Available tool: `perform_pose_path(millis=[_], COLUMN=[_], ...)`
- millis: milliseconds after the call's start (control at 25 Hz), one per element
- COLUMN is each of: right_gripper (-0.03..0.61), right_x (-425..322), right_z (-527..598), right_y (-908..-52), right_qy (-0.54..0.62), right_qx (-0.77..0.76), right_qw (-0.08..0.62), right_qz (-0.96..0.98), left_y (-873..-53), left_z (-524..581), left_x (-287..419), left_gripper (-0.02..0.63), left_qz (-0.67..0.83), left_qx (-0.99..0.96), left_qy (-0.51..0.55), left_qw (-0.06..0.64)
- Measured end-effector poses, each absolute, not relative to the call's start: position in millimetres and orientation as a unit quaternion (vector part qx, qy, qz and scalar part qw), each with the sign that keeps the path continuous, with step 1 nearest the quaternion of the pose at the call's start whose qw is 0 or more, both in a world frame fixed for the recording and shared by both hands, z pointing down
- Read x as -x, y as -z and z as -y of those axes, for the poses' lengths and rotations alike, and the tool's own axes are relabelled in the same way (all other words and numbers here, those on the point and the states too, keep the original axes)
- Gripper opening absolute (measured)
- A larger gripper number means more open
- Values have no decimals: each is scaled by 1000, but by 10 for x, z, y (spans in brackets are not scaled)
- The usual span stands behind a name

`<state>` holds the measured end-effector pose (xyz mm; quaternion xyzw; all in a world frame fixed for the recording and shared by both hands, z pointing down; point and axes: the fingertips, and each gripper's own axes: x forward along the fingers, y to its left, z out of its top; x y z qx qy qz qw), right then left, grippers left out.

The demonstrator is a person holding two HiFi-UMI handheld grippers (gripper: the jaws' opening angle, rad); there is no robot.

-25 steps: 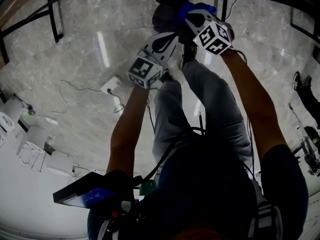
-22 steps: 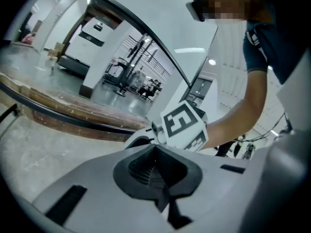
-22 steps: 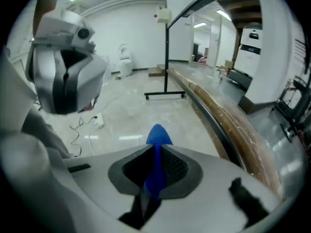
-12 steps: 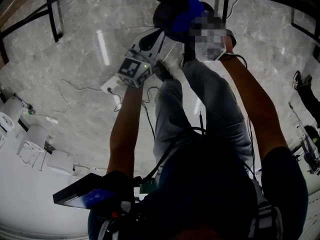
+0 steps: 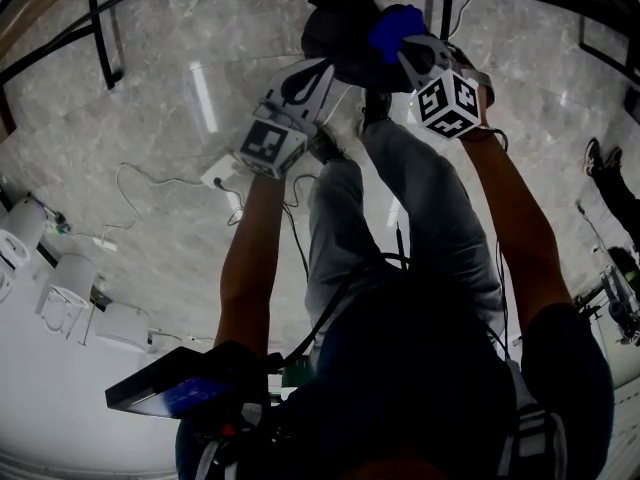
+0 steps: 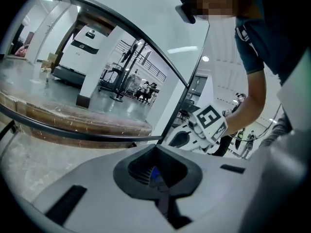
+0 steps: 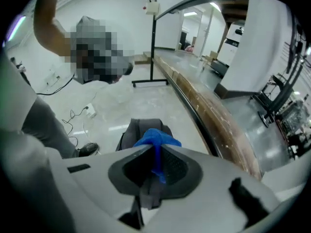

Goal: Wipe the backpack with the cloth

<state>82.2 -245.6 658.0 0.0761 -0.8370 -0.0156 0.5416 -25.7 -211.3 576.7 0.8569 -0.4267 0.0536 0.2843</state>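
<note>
One dark backpack (image 5: 335, 28) stands on the marble floor (image 5: 170, 168). One blue cloth (image 7: 156, 139) is just over the backpack's top, and I cannot tell if it touches. Of the two grippers, the right gripper (image 7: 156, 152) is just beside the backpack with its jaws narrow and pinching the cloth. The left gripper (image 6: 155, 152) is near the backpack's other side, with its jaws closed together, and faces the right gripper's marker cube (image 6: 210, 123).
</note>
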Motion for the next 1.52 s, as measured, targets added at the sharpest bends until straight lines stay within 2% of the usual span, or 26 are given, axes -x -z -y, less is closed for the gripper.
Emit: perform_pose_path(millis=[120,280,400,560,720,800,880,1040,1200,1360,1520], right_gripper=[40,40,40,40,40,40,40,40,40,40,37], right_x=[-170,82,-188,-940,-1688,-1811,-1578,-607,-93,-429,-1338], right_z=[2441,2265,2144,2043,2093,2160,2181,1994,1872,1801,1658], right_y=[-6783,-7310,-7245,-6974,-6760,-6640,-6554,-6754,-7240,-7448,-7344], right_qy=[26,-25,-34,-48,-38,-37,-35,-17,-4,-7,-46], right_qx=[-34,-9,-22,-51,-92,-117,-120,-50,-2,-3,-29], right_qw=[510,536,543,565,616,618,590,533,544,589,627], right_qz=[859,844,839,822,781,777,798,845,839,808,777], left_y=[-5748,-5769,-5738,-5643,-5636,-5620,-5600,-5587,-5604,-5647,-5629], left_z=[2113,2070,2045,2011,2023,2041,2045,2001,1965,1939,1975], left_x=[272,308,292,249,179,147,111,32,87,110,54], left_gripper=[-11,-11,-11,-11,-11,-11,-11,-11,-11,-11,-11], left_qz=[427,426,415,392,370,366,361,349,353,351,356], left_qx=[-858,-860,-871,-890,-903,-906,-909,-914,-910,-909,-907], left_qy=[-57,-72,-85,-82,-88,-82,-76,-82,-92,-105,-96], left_qw=[280,272,248,221,201,198,194,188,198,199,202])
